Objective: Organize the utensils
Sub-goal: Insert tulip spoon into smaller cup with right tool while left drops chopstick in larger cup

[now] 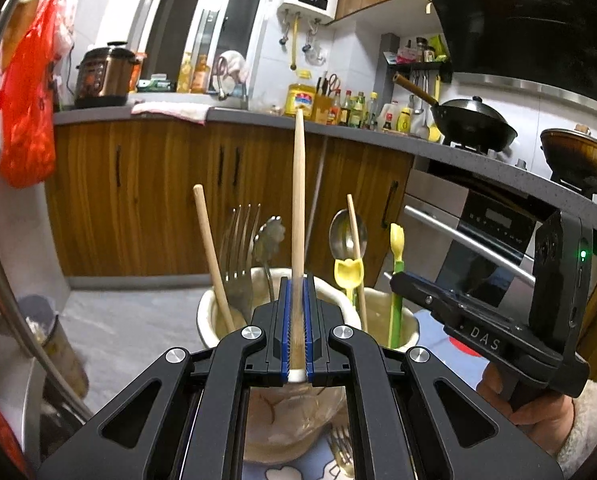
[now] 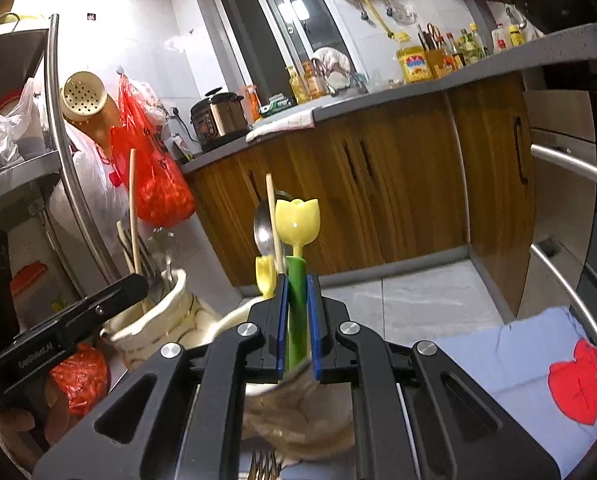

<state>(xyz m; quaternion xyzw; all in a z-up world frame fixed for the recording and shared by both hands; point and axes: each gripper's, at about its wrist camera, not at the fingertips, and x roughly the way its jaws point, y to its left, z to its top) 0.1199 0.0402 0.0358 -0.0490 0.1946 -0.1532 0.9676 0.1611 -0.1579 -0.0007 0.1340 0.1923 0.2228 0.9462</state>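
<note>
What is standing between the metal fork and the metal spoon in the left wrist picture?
Between the fork and the spoon, the left wrist view shows a flower-ended metal handle and the wooden chopstick clamped in the left gripper.

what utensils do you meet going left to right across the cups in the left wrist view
wooden chopstick → fork → flower-handled spoon → held chopstick → yellow tulip utensil → tall green-stemmed tulip utensil

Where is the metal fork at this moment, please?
In the left wrist view, the metal fork stands tines-up in the left cream holder, between a wooden chopstick and the left gripper.
</note>
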